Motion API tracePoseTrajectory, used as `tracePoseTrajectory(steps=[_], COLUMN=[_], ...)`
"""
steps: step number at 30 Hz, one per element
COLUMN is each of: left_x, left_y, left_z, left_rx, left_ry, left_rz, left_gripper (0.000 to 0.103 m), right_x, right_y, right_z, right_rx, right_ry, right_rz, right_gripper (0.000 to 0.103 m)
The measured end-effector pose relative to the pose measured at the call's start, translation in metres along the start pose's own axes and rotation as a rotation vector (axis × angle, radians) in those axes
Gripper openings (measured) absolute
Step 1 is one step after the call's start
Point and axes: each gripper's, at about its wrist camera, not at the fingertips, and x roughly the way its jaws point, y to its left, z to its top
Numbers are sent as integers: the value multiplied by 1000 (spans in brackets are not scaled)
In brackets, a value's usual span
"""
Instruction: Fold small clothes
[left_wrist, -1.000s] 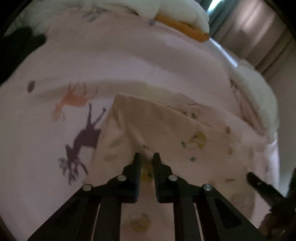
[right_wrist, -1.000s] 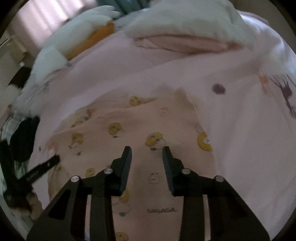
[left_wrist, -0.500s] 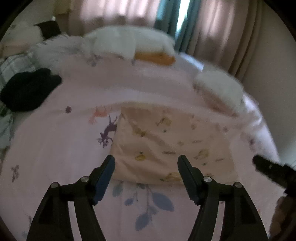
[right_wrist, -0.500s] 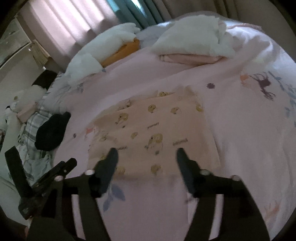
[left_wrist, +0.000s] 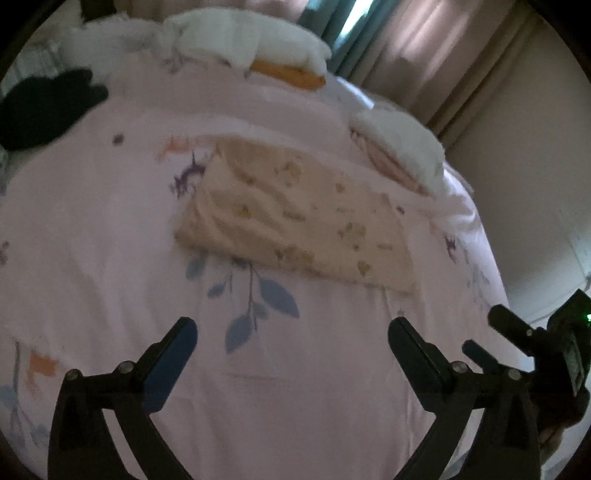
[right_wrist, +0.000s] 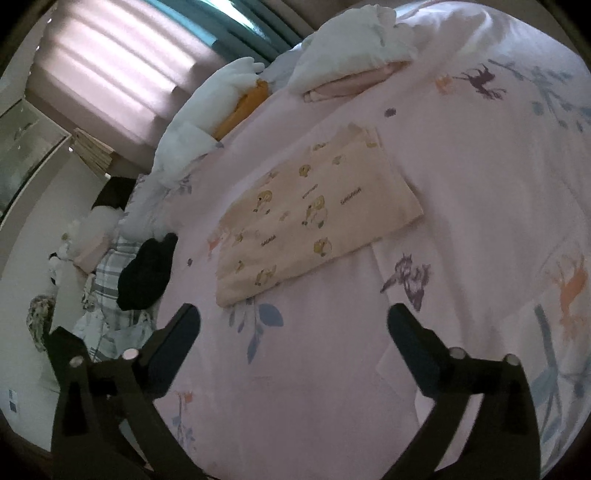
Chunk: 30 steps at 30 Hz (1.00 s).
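A small beige garment (left_wrist: 295, 218) with a yellow animal print lies folded into a flat rectangle on the pink bedspread (left_wrist: 110, 258); in the right wrist view the garment (right_wrist: 314, 218) shows its printed side. My left gripper (left_wrist: 291, 332) hangs over the bedspread short of the garment's near edge, jaws opening wide, nothing between them. My right gripper (right_wrist: 293, 317) also hovers near that edge, jaws opening wide and empty. At the right edge of the left wrist view the other gripper's fingers (left_wrist: 509, 325) show.
A black garment (right_wrist: 147, 273) lies at the bed's left, beside plaid cloth (right_wrist: 107, 273). White pillows (left_wrist: 251, 40) with an orange item (left_wrist: 288, 74) sit at the head. A white and pink folded stack (right_wrist: 351, 55) lies beyond the garment. Curtains (left_wrist: 424, 55) hang behind.
Both grippers were nearly shut low over the garment; they have let go, opened wide and pulled back and up, so the whole folded garment now shows ahead of them.
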Motion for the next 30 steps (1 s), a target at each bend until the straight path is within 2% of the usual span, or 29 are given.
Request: tracePoseTrajectory(steps=[3, 12, 18, 21, 26, 30], left_x=[12, 46, 84, 105, 124, 135], left_y=[3, 25, 45, 56, 66, 81], left_z=[-6, -3, 6, 17, 38, 47], left_rx=[-2, -96, -227, -318, -408, -536], left_ry=[52, 79, 129, 137, 91, 85], left_rz=[-22, -54, -197, -244, -303, -407], left_gripper=[102, 102, 102, 102, 102, 102], right_x=[10, 49, 83, 100, 116, 127], right_y=[-7, -42, -69, -76, -77, -76], right_z=[-6, -1, 11, 19, 41, 51], right_rx=[16, 183, 283, 327, 337, 353], right_ry=[32, 78, 116, 120, 77, 61], right_rz=[-4, 38, 76, 137, 202, 214], right_gripper=[103, 103, 103, 103, 103, 103])
